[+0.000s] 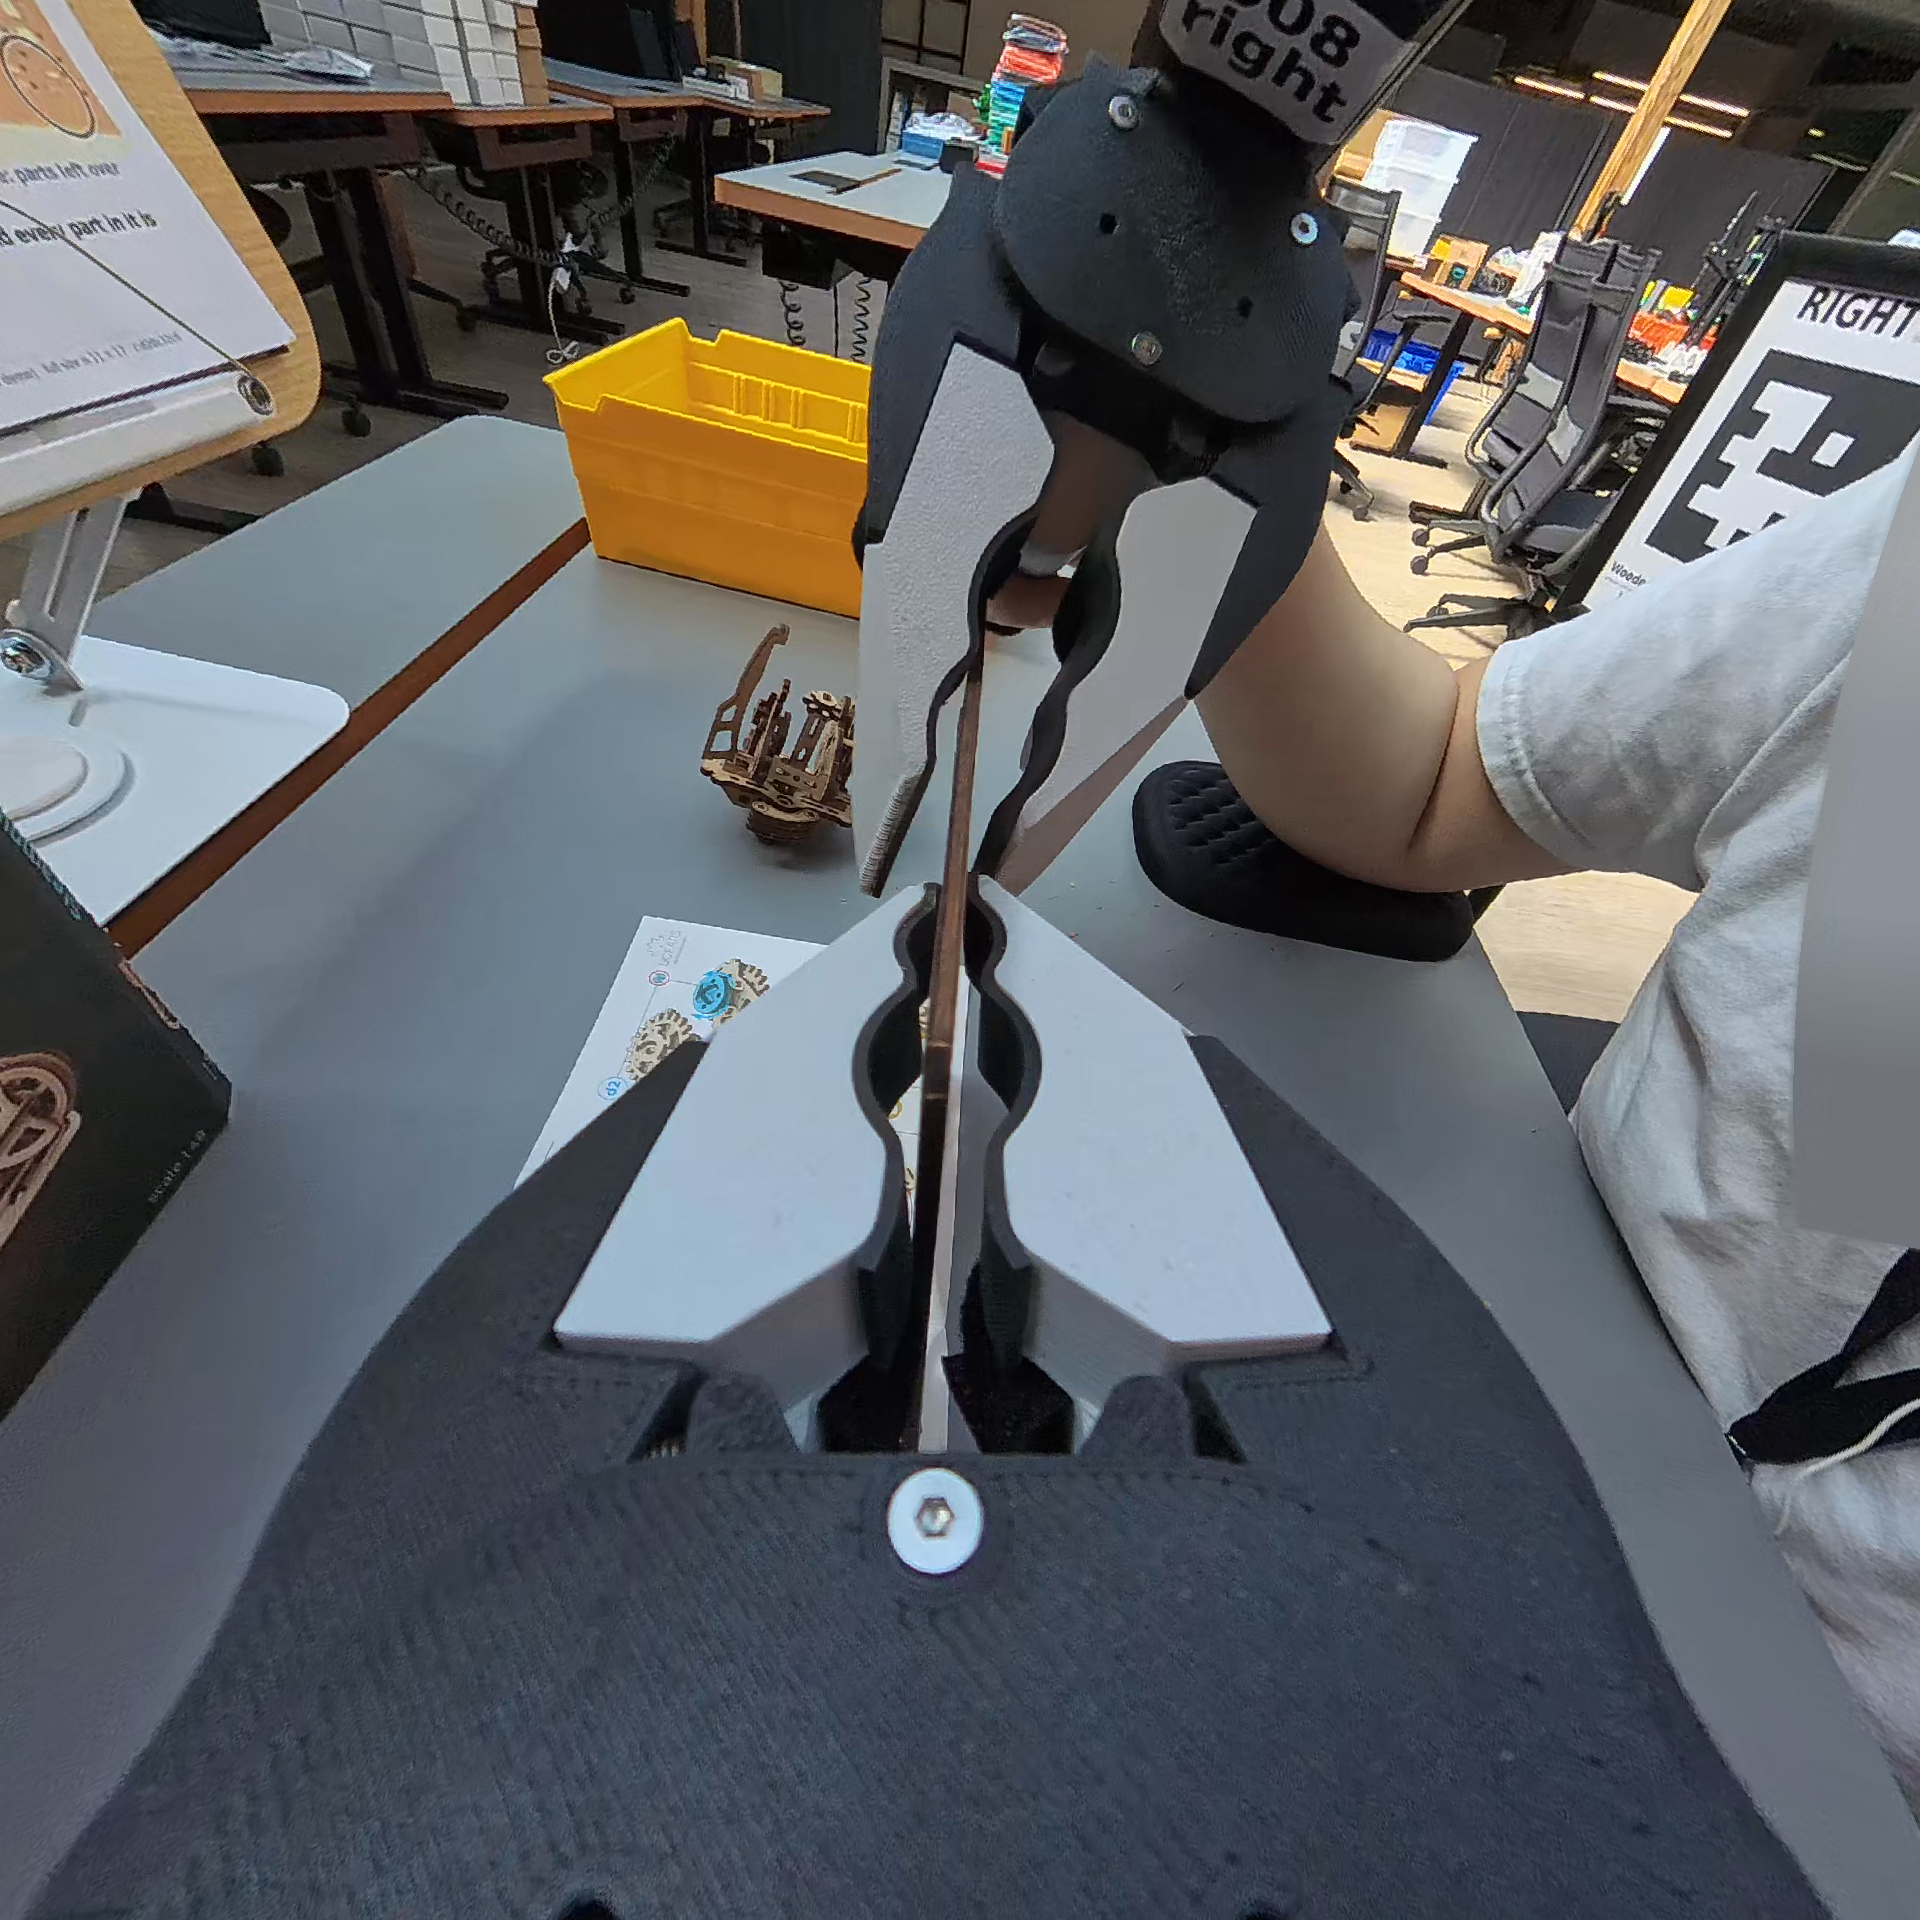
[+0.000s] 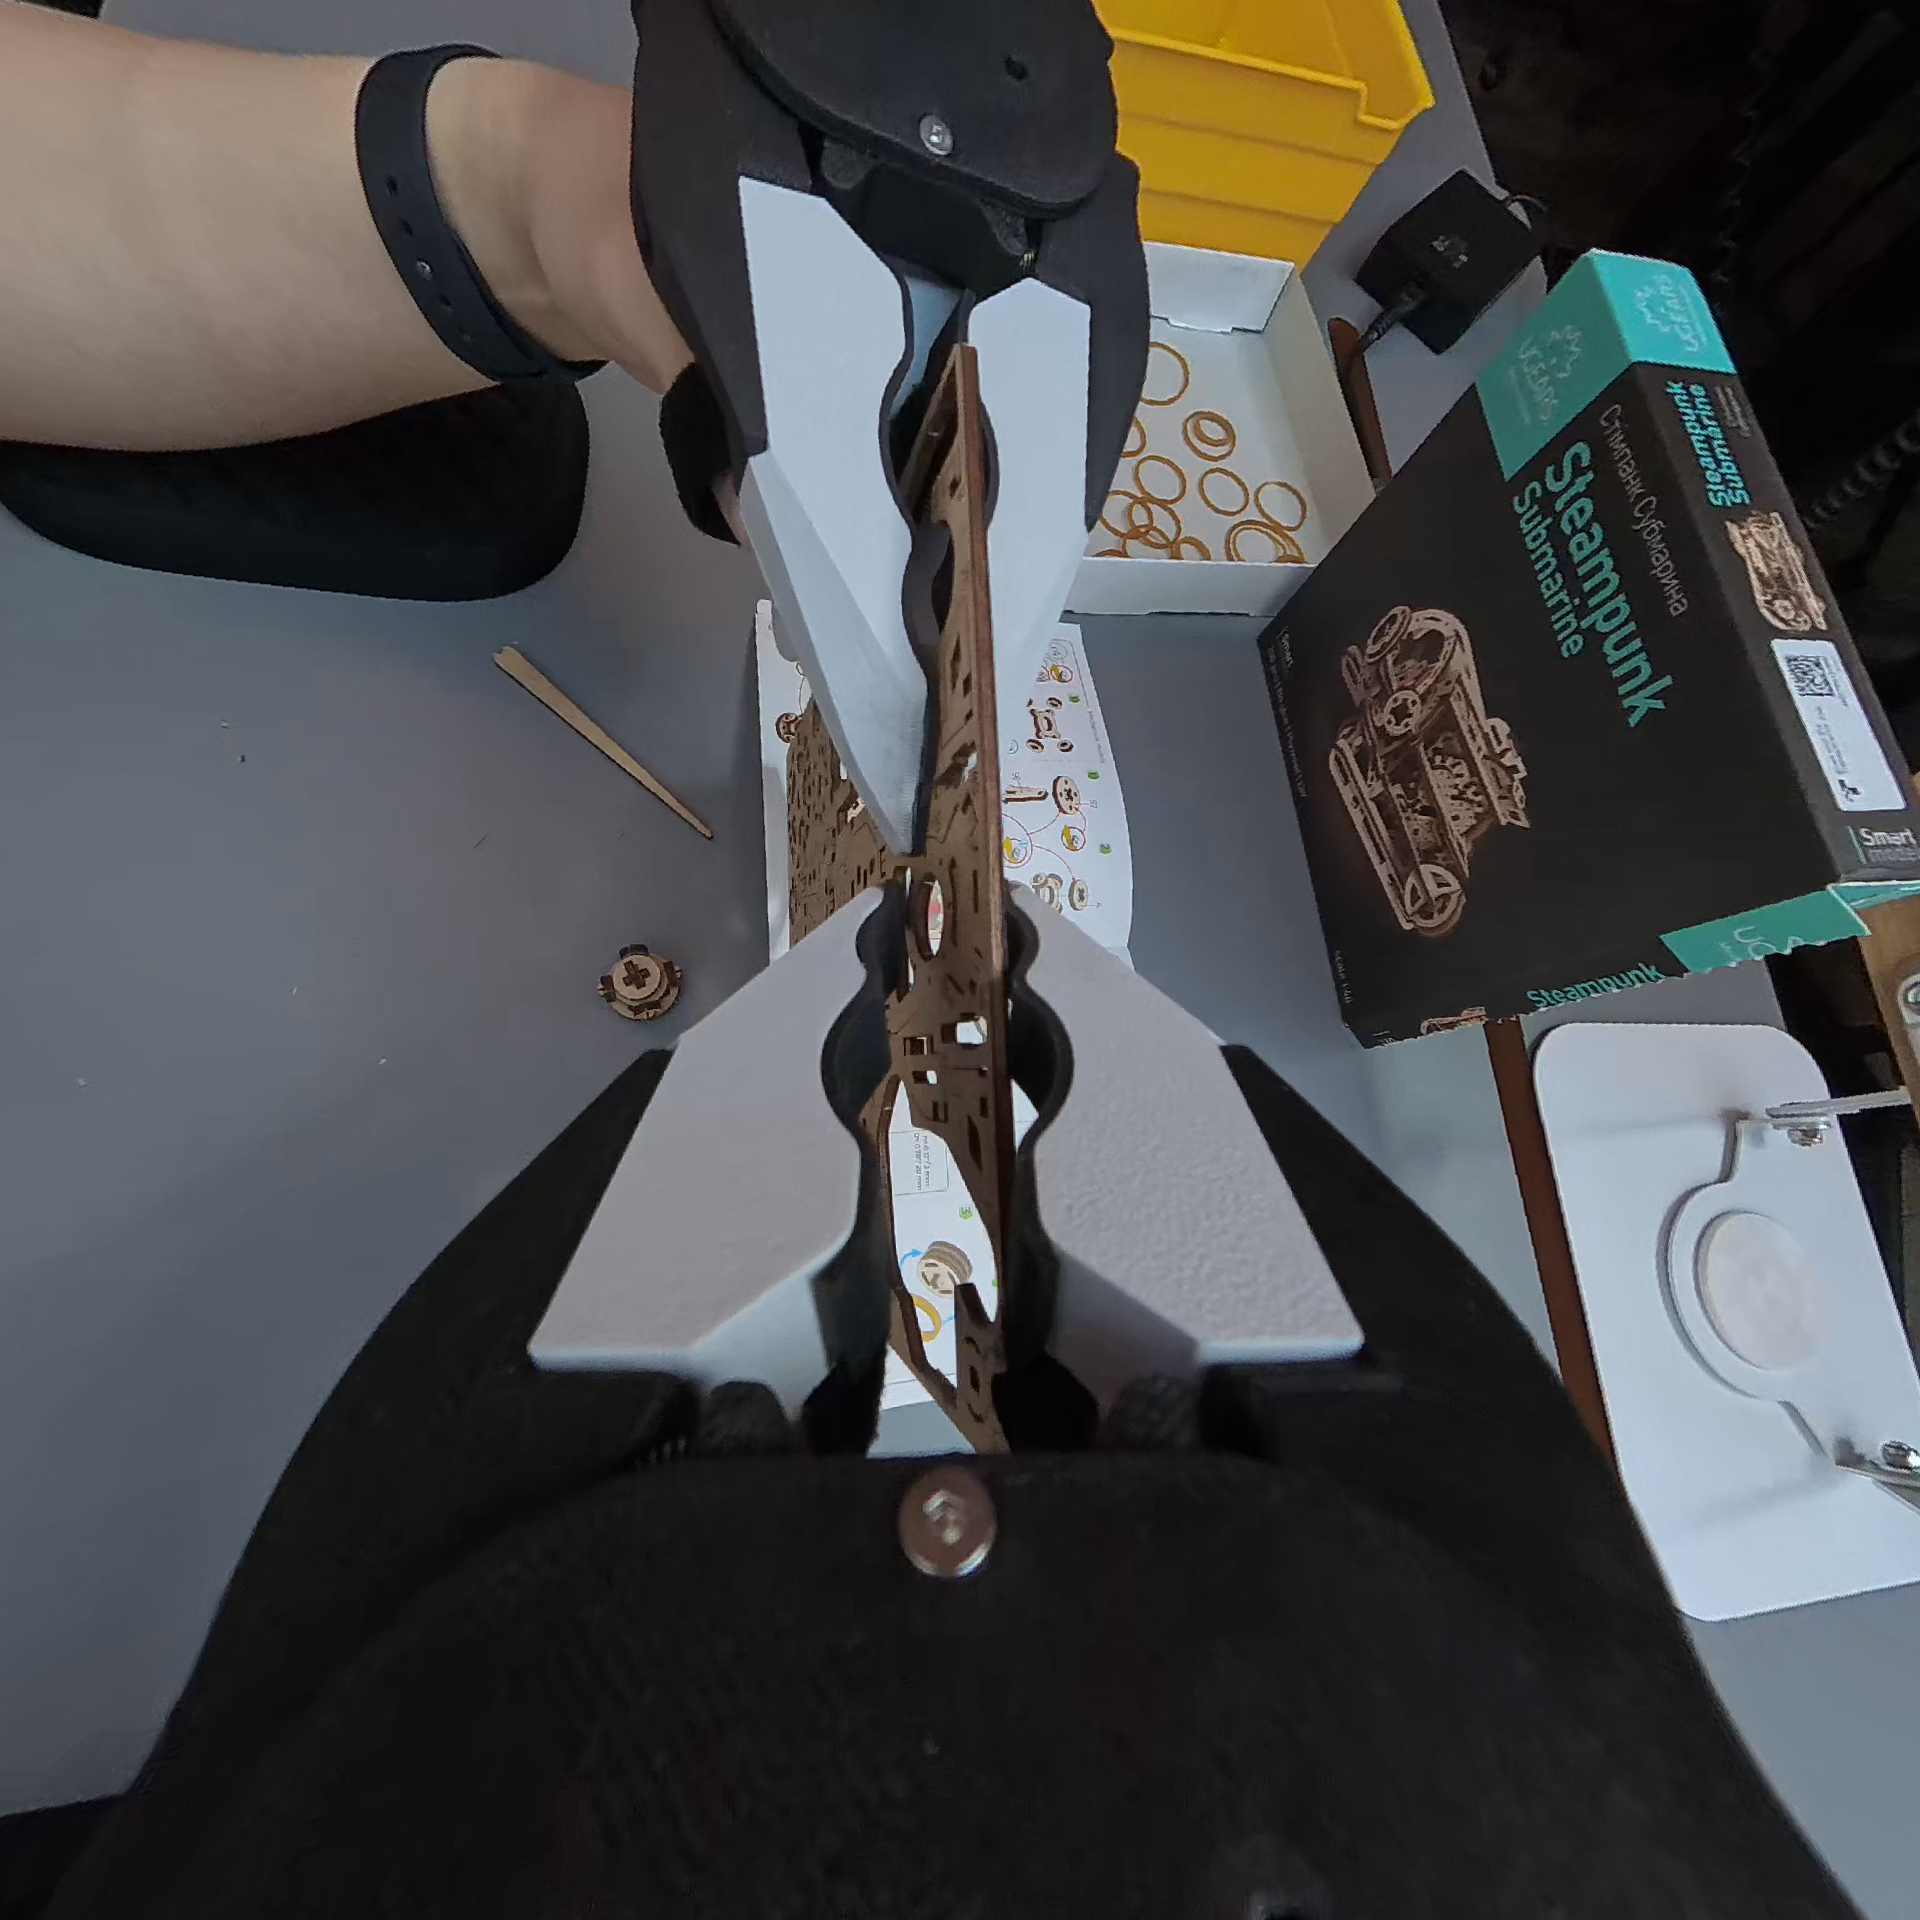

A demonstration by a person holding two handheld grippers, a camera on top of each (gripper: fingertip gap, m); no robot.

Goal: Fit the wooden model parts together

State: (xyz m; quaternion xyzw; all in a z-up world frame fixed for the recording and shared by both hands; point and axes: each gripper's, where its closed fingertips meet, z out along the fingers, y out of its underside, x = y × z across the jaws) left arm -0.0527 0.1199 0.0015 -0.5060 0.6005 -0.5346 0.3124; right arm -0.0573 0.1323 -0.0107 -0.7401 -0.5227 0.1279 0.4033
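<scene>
A thin laser-cut wooden sheet (image 1: 940, 1018) is held edge-on above the grey table, between both grippers. My left gripper (image 1: 948, 894) is shut on its near end. My right gripper (image 1: 943, 852) faces it from above and grips the far end. In the right wrist view the sheet (image 2: 961, 727) shows its cut-out parts, with my right gripper (image 2: 951, 904) shut on it and my left gripper (image 2: 935, 821) shut on it from the other side. A partly built wooden model (image 1: 784, 758) stands on the table behind.
A small round wooden part (image 2: 639, 979), a wooden stick (image 2: 603, 743) and an instruction sheet (image 2: 1060, 810) lie on the table. A yellow bin (image 1: 717, 457), a white box of rubber bands (image 2: 1205, 468), the dark model box (image 2: 1558, 707), a black wrist rest (image 1: 1288, 862) and a white stand base (image 2: 1714, 1299) surround them. Only a small space, under 4 cm, lies between the two pairs of fingers. Both grippers' tips are roughly 20 centimeters from the wooden stick (image 2: 603, 743).
</scene>
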